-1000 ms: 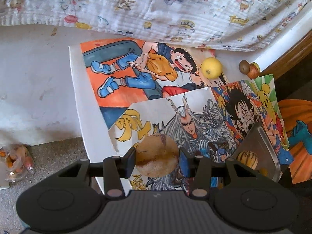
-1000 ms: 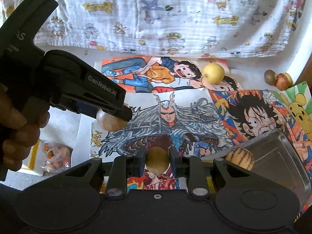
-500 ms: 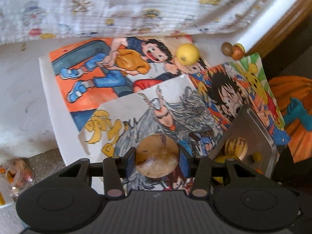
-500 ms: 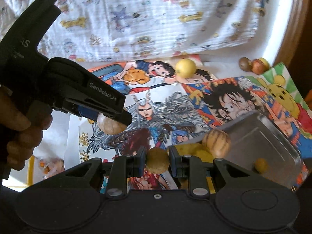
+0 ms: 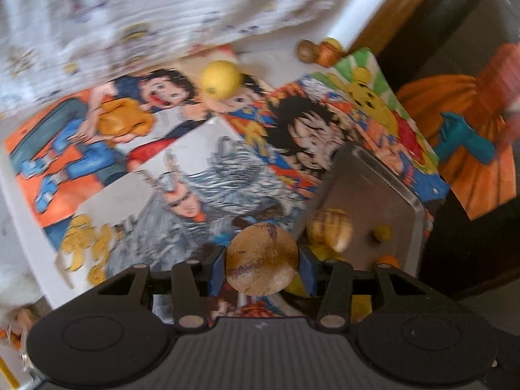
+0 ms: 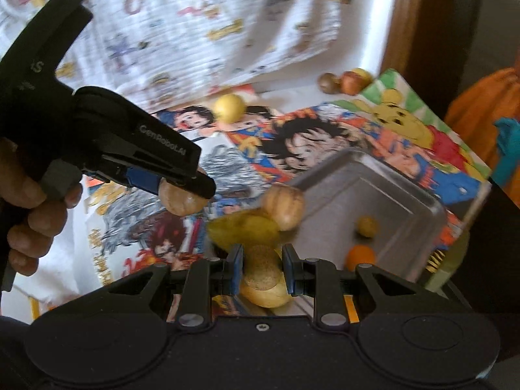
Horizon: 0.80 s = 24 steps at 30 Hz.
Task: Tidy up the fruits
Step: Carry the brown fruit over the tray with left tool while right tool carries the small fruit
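Left wrist: left tongs [image 5: 262, 261] clamp round speckled fruit [image 5: 262, 257]; right tongs [image 6: 262, 269] pinch rough, possibly round fruit [image 6: 262, 271].

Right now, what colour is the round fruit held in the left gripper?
Tan-brown with darker rusty blotches; the round fruit shows best in the left wrist view.

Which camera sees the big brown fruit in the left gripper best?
The left wrist view: the big brown fruit sits front and centre between the left gripper's pads. The right wrist view shows it half hidden under the gripper.
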Each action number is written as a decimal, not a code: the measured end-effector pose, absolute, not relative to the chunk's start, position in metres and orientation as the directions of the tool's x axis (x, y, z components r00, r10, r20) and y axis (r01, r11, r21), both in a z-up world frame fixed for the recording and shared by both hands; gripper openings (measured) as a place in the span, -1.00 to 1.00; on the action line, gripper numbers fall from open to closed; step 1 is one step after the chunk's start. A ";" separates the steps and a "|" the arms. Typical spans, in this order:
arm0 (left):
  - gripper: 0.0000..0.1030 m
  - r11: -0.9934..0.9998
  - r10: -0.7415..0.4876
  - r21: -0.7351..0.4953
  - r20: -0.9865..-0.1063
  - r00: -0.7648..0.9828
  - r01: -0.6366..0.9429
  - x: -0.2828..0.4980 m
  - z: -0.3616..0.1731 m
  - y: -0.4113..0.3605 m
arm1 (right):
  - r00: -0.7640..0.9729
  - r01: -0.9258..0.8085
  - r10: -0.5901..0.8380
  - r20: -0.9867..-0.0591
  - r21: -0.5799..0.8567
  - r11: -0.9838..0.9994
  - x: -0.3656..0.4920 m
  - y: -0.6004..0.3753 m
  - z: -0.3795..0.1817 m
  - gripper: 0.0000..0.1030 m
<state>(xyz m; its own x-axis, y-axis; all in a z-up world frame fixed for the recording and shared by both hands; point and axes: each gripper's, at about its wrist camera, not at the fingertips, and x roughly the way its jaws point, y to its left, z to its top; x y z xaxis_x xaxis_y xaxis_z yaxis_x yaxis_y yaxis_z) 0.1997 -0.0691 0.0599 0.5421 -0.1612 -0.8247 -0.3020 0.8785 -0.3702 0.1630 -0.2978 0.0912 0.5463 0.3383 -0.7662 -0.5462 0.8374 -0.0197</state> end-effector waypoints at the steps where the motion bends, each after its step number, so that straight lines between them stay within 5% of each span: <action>1: -0.02 0.884 -0.172 -0.372 -0.823 0.542 -0.284 0.202 0.061 -0.073 | 0.553 -0.528 0.326 -0.767 -0.019 0.849 0.164 -0.302 0.091 -0.47; 24: -0.02 0.931 -0.304 -0.364 -0.814 0.495 -0.026 0.271 0.074 -0.117 | 0.627 -0.253 0.151 -0.764 -0.017 0.967 0.176 -0.327 0.096 -0.47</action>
